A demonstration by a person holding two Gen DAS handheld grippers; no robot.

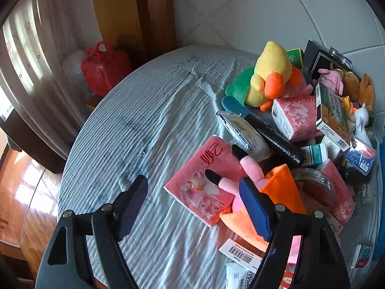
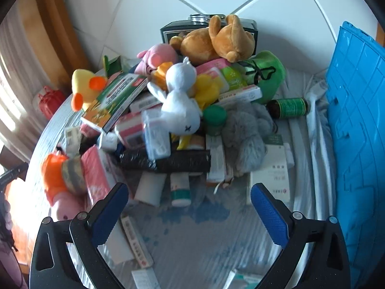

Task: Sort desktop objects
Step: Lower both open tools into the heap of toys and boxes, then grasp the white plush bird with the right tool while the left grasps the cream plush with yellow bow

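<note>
Left gripper (image 1: pixel 195 207) wide apart, tilted down over striped cloth (image 1: pixel 144 120).

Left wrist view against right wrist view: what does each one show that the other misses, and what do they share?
Only the left wrist view shows the open left gripper and the pink tissue pack lying flat beside the pile. Only the right wrist view shows the open right gripper, the blue crate, the grey furry toy and the brown bottle. Both show the yellow duck plush and the red bag.
</note>
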